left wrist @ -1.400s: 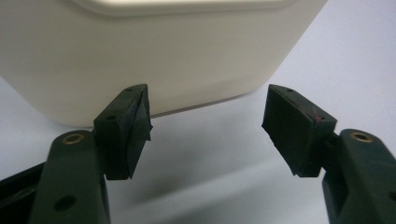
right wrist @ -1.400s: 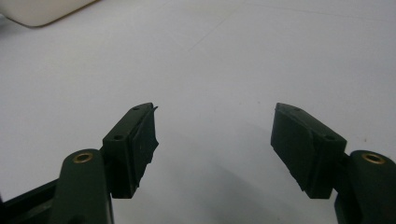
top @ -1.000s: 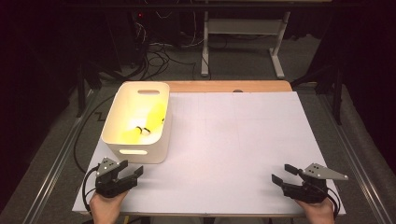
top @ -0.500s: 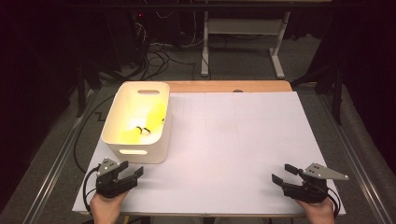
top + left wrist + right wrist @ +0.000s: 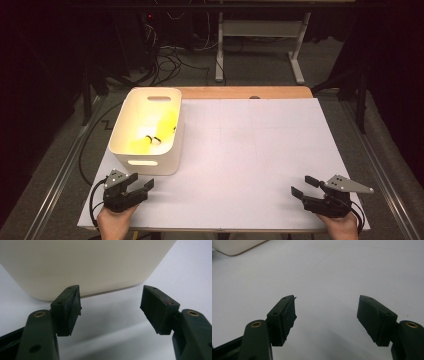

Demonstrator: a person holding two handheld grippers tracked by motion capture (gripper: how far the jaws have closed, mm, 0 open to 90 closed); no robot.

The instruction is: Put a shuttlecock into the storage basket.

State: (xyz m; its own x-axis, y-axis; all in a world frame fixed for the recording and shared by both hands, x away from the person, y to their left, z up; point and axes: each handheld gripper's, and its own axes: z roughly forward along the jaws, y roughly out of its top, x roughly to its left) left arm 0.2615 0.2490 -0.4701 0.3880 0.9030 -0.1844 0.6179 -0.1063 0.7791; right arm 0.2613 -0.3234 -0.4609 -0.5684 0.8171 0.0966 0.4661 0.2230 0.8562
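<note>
Cream-white bin (image 5: 146, 131) stood on the left part of the white table top (image 5: 250, 150), toward the far edge, long axis running away from the person. Slot handles were cut in its near and far end walls. Inside lay yellow items (image 5: 157, 131) with small black-and-white bits among them; what they were could not be made out.

Left gripper (image 5: 141, 186) rested at the near left corner of the table, just beside the bin's near wall, apart from it, and pointed up and to the right across the sheet. In the left gripper view the bin's (image 5: 82, 265) pale wall and rounded corner stood right ahead of the left gripper (image 5: 110, 305), whose jaws were spread wide with bare table between the pads; nothing gripped, nothing touched.

Right gripper (image 5: 304, 186) sat at the near right corner, well apart from the bin, a grey three-cornered plate on top, pointed left. In the right gripper view the right gripper (image 5: 325, 315) had its jaws parted wide over plain white surface, pads holding nothing. A corner of the bin (image 5: 234, 246) showed at the upper left of that view, far off.

A hand (image 5: 114, 222) held the left tool from the bottom edge; another hand (image 5: 340, 227) held the right one. A cable looped off the left gripper.

Beyond the table: a wooden strip (image 5: 245, 92) along the far edge, dark floor with tangled cables (image 5: 170, 60), and the white legs of a stand (image 5: 260, 40).
</note>
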